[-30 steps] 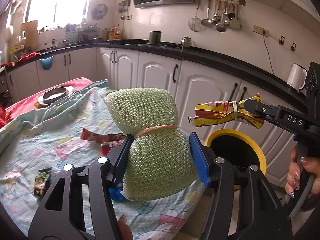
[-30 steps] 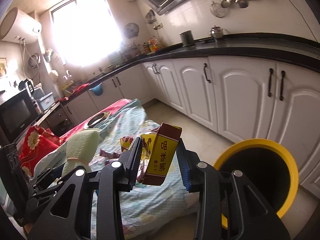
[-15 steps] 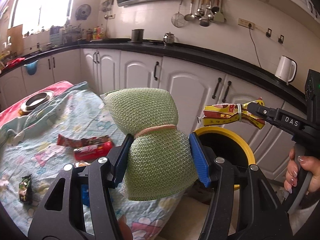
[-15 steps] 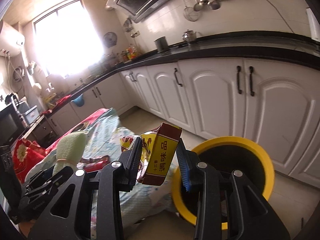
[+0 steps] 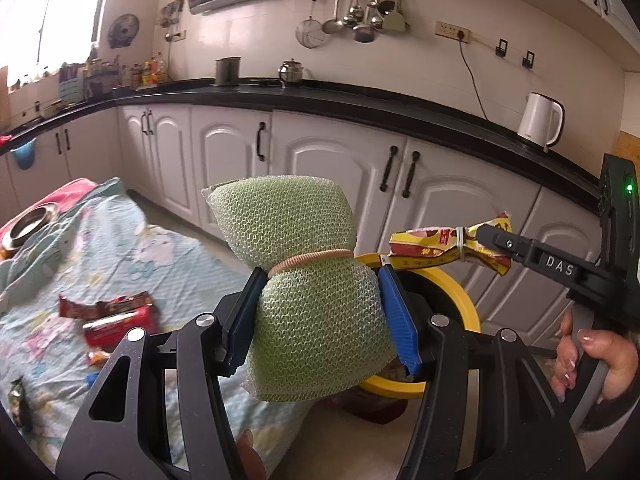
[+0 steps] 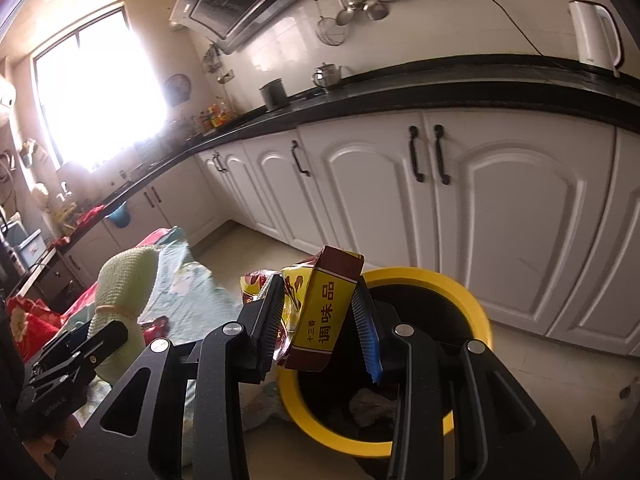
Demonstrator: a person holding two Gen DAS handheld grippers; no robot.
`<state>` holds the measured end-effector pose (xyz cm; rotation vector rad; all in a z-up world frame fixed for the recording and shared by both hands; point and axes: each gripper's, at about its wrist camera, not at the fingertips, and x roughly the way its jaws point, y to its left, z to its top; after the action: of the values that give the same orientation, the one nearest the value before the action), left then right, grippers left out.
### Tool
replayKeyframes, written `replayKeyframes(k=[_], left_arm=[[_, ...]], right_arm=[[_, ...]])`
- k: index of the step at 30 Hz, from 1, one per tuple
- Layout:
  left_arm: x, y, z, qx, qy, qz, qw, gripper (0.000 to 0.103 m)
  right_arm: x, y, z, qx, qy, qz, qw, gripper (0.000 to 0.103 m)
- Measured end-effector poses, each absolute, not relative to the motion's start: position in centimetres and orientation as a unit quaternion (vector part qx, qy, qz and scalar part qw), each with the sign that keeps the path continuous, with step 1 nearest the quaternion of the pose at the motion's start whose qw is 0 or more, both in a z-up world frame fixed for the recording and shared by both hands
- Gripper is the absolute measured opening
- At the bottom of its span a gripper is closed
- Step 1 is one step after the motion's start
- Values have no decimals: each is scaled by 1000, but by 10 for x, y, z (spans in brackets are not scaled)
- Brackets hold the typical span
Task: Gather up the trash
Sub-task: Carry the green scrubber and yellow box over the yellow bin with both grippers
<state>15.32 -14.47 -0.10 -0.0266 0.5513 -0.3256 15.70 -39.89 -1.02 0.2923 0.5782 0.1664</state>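
My left gripper [image 5: 320, 316] is shut on a green foam-net bundle [image 5: 304, 280] tied with a rubber band, held in the air near the table's edge. My right gripper [image 6: 320, 316] is shut on a yellow and brown seasoning packet [image 6: 320, 312], held above the rim of the yellow-rimmed trash bin [image 6: 472, 308]. The packet [image 5: 444, 246] and the right gripper's finger also show in the left wrist view, over the bin [image 5: 460, 296]. The green bundle [image 6: 124, 280] shows at the left of the right wrist view. Trash lies inside the bin.
A table with a light-blue patterned cloth [image 5: 168, 264] holds red wrappers [image 5: 116, 316], a small dark packet [image 5: 16, 400] and a metal dish [image 5: 28, 226]. White cabinets [image 5: 332, 168] under a black counter stand behind the bin. A white kettle [image 5: 540, 120] is on the counter.
Both grippers have moved right, off the table toward the bin, each still holding its item. The bin now sits larger and closer under the right gripper.
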Motion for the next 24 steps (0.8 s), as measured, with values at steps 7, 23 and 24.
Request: replayKeyframes(k=[7, 23, 24], left_arm=[[162, -170, -10, -3, 279, -180, 943, 49], [189, -206, -37, -6, 312, -214, 926, 49], [191, -207, -39, -6, 314, -215, 925, 49]], right_arm=[[155, -418, -23, 158, 291, 60, 942, 33], [148, -455, -49, 177, 310, 8, 934, 33], [148, -456, -51, 177, 312, 5, 933, 33]])
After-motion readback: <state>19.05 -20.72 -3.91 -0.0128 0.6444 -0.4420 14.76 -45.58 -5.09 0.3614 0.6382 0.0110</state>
